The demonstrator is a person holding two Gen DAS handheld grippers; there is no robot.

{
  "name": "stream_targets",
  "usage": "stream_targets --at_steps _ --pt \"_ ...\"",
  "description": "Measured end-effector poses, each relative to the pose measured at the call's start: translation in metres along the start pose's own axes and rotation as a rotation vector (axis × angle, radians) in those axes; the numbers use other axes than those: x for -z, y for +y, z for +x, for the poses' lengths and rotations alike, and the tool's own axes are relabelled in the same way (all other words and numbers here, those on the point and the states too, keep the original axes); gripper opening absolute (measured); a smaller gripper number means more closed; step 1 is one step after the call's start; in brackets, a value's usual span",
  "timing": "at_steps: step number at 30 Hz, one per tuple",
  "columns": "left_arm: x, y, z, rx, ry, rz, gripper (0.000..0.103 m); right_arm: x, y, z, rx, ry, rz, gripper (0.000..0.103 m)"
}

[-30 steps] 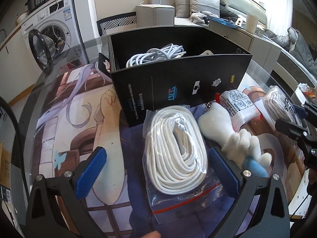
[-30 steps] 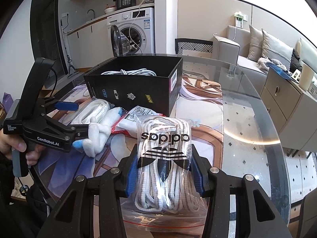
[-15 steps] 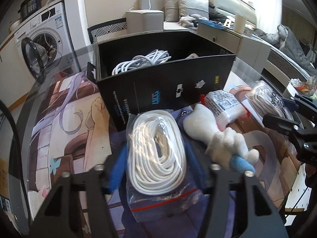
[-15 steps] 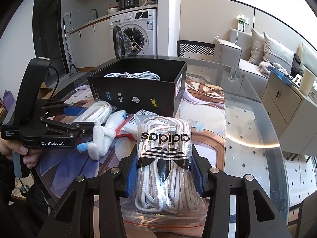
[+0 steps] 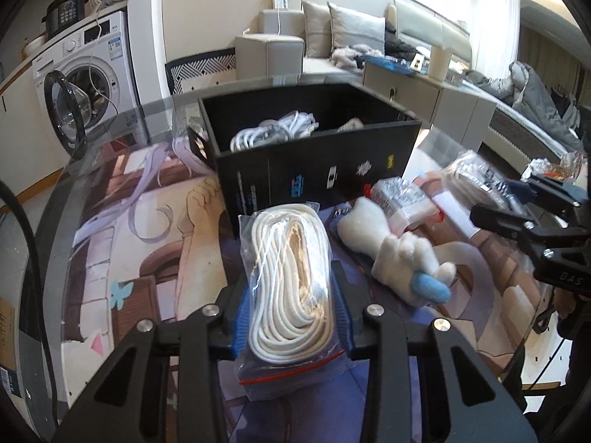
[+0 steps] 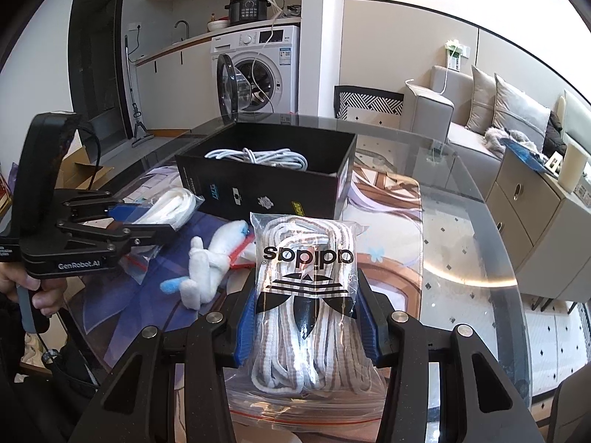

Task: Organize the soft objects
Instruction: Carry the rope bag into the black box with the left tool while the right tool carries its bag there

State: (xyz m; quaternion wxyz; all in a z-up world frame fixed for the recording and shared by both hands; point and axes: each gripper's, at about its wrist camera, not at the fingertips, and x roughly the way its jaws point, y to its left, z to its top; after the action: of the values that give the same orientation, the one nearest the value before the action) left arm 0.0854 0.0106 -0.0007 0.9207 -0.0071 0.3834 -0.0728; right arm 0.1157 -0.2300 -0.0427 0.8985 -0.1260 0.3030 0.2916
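My left gripper (image 5: 291, 317) has its jaws closing on a clear zip bag of coiled white cord (image 5: 288, 280), and the blue pads press its sides. The bag sits just above the mat, in front of the open black box (image 5: 317, 181), which holds a white cable (image 5: 273, 133). In the right wrist view my right gripper (image 6: 308, 328) is shut on a logo-printed bag of white laces (image 6: 306, 277), near the box (image 6: 266, 188). A white plush toy (image 5: 399, 254) with a blue tip lies between the two grippers. The left gripper (image 6: 147, 217) shows at the left of that view.
A small white packet with red edging (image 5: 402, 199) lies beside the plush toy. The glass table (image 6: 461, 221) carries a printed mat (image 5: 122, 221). A washing machine (image 6: 258, 70) stands beyond the table, with a sofa (image 6: 461, 110) and a cabinet (image 6: 535, 199) to the right.
The left jaws went from wide open to closed on the bag of white cord, and the bag has come up a little. The right gripper has kept its grip and place.
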Motion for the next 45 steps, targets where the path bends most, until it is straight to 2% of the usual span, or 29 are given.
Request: stream_targets --at_steps 11,22,45 --pt "-0.014 0.006 -0.041 -0.002 -0.126 -0.016 0.036 -0.021 0.009 -0.017 -0.007 -0.062 -0.035 0.047" --pt "-0.038 0.011 -0.054 -0.015 -0.203 -0.015 0.036 -0.053 0.013 -0.016 -0.023 -0.106 -0.048 0.047" --pt "-0.075 0.018 -0.029 -0.017 -0.227 -0.026 0.036 -0.095 0.009 0.016 -0.044 -0.126 -0.068 0.047"
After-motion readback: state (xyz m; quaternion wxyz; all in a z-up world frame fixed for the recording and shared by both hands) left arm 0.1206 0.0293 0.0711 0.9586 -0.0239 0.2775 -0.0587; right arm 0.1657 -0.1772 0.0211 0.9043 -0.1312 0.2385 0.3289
